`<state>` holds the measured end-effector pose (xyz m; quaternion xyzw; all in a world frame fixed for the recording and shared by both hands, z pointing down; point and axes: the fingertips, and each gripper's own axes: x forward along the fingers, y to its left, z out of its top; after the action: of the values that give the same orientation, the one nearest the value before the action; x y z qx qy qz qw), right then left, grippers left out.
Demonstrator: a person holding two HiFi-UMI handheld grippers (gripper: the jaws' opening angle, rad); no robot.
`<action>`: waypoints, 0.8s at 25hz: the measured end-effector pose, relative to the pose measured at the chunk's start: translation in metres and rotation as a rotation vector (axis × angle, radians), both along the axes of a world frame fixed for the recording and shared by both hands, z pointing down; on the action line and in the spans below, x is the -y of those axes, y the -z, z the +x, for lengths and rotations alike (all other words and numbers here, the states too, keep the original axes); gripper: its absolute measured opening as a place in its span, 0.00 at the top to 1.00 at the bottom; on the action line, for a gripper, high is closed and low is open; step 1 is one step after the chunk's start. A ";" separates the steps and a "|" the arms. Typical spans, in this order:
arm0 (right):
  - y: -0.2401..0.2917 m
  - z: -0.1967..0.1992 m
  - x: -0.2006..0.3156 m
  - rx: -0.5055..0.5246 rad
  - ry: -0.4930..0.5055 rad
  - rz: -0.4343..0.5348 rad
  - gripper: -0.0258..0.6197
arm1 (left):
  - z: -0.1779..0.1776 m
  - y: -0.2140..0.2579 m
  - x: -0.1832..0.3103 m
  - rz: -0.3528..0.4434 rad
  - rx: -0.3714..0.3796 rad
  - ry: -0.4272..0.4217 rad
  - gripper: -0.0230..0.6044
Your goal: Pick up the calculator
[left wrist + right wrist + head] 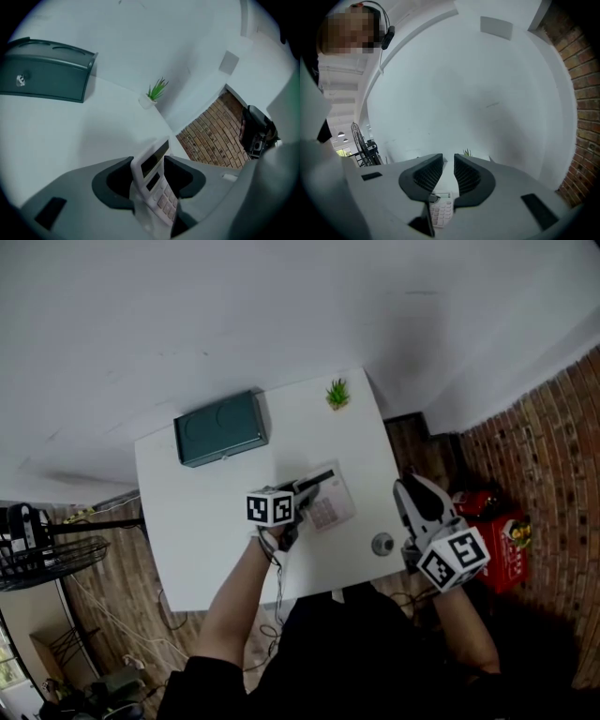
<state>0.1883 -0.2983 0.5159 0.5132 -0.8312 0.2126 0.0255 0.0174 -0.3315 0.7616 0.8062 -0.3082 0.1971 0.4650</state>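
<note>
The table (206, 521) is showing a smooth, matt white top. On it the calculator (333, 507) is looking like pale plastic, its display dark and glossy. At its ten o'clock the box (220, 427) is gleaming faintly, dark green. A rough brick wall (553, 437) is standing at three o'clock.

The right gripper (448, 160) is holding its two dark ribbed fingers (425, 176) a narrow slit apart, with nothing sitting between the pads. Low in that slit, down toward the fingers' roots, a calculator (440, 211) with pale keys is lying on the white table (446, 182), and neither pad is pressing on it. Just beyond the right fingertip a small green plant (467, 152) is peeking up. Farther past the tips a white wall (478, 93) is filling the view. Well out to the right of the fingers a brick wall (586, 117) is showing; far to their left a wire rack (361, 140) is standing, and above it a person wearing headphones (387, 29) is looking on.
</note>
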 end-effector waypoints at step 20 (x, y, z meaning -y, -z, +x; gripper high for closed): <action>-0.017 -0.026 -0.025 -0.011 0.049 -0.038 0.87 | -0.016 0.059 -0.016 0.060 -0.194 0.187 0.86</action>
<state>0.1622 -0.2735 0.5328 0.4930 -0.8392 0.2250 0.0449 0.0018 -0.3158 0.7025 0.8028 -0.3413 0.0650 0.4846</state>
